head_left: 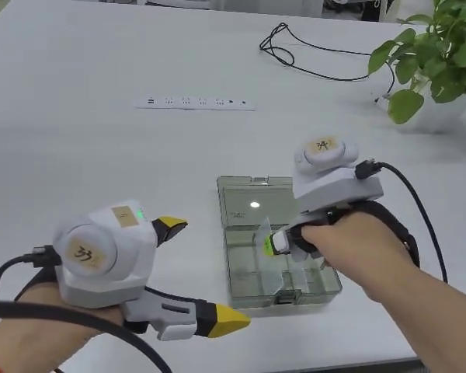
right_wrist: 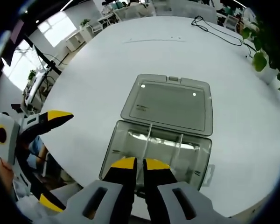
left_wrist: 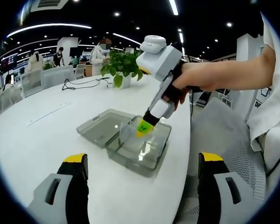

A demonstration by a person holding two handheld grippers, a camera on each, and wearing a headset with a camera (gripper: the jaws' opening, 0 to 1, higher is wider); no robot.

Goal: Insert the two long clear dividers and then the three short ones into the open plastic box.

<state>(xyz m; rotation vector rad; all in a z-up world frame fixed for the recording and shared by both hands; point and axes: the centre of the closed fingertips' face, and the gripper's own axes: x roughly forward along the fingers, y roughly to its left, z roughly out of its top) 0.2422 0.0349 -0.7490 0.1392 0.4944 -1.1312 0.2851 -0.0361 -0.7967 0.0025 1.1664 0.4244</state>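
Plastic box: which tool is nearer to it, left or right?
Right. The right tool is over the plastic box, shut on a clear divider; the left tool sits open beside it, apart.

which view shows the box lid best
Right gripper view: the whole lid lies open, seen from above. In head view the right gripper hides one edge; the left gripper view sees it at a low slant.

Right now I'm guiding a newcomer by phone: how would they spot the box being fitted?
On the white table, near its front edge, lies a see-through greyish plastic box, its lid folded flat behind it. Unlike the white power strip and black cable farther back, it has the right tool holding a clear divider inside it.
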